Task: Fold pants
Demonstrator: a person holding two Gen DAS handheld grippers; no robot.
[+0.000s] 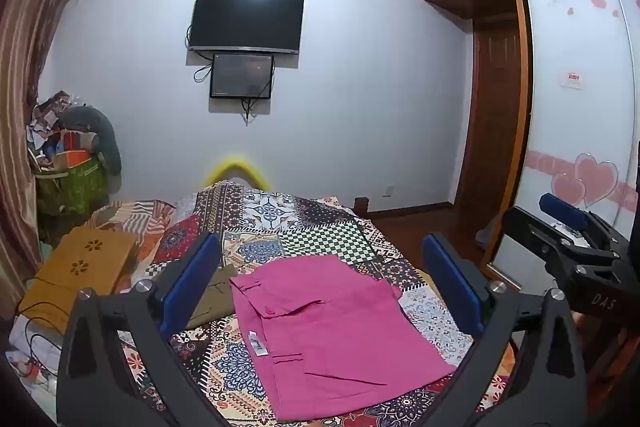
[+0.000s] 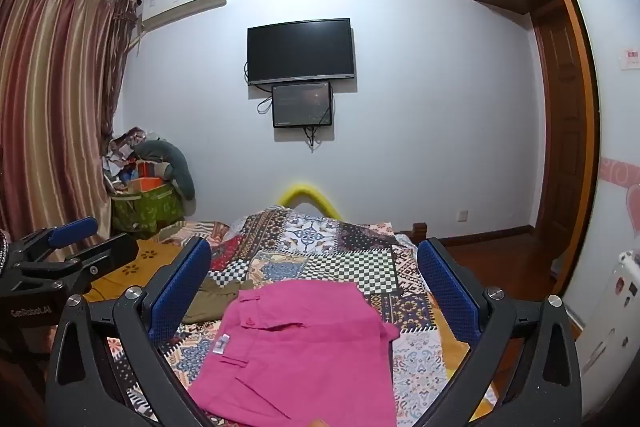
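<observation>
Pink pants lie folded into a flat rectangle on the patchwork bedspread, a white label showing at the waistband. My left gripper hovers above them, open wide, its blue pads empty. In the right wrist view the same pink pants lie below my right gripper, which is also open with nothing between its pads. Each gripper shows in the other's view: the right gripper at the right edge, the left gripper at the left edge.
An olive garment lies just left of the pants. A mustard-yellow cloth sits on the bed's left side. A heaped green basket stands by the striped curtain. A wardrobe and wooden floor lie to the right.
</observation>
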